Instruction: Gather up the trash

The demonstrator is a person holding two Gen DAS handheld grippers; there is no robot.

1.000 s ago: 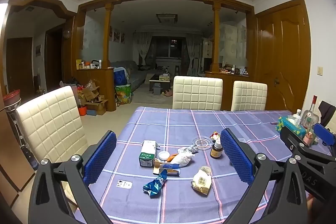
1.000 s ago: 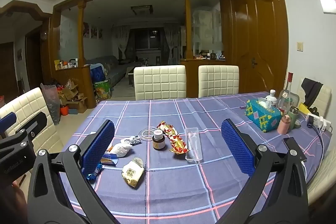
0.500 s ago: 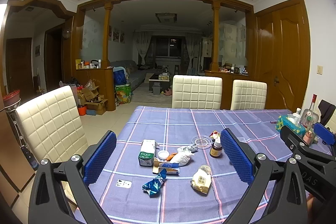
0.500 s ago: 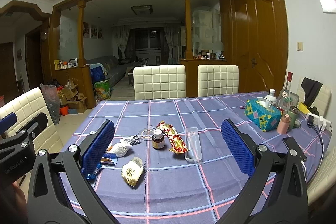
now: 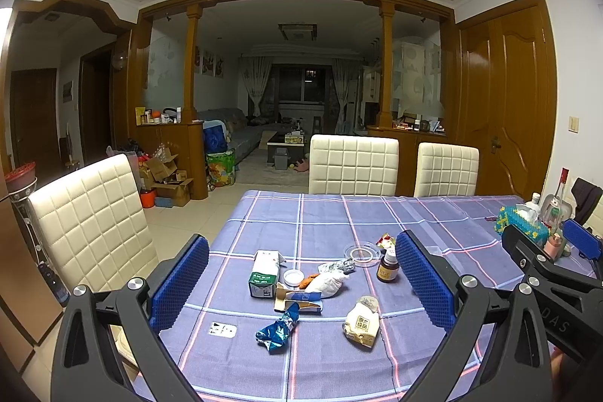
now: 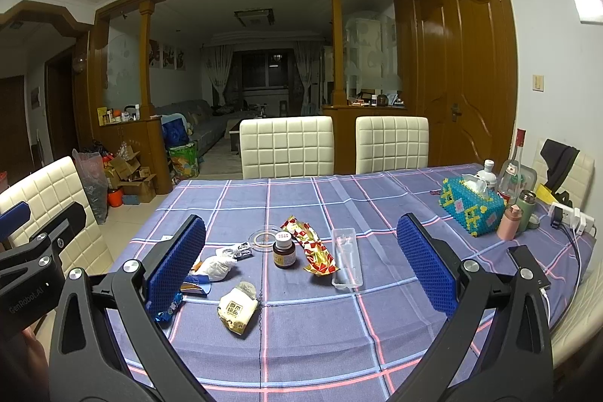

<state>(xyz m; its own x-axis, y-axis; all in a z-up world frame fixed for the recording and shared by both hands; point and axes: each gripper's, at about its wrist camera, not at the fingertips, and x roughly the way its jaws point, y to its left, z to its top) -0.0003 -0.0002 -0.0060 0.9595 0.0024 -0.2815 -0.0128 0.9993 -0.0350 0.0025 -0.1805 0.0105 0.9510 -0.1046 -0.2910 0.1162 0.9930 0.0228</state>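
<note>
Right now both the left gripper and the right gripper hang above the near edge of the tabletop with jaws wide and holding nothing, likely ready to pick trash, since the blue wrapper and yellow packet lie closest.

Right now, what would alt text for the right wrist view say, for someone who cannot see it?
Open blue-padded gripper hovers empty above a purple plaid tablecloth strewn with trash: a yellow-white wrapper, a red-gold wrapper, a brown bottle and a clear plastic tray. Cream chairs stand behind.
</note>
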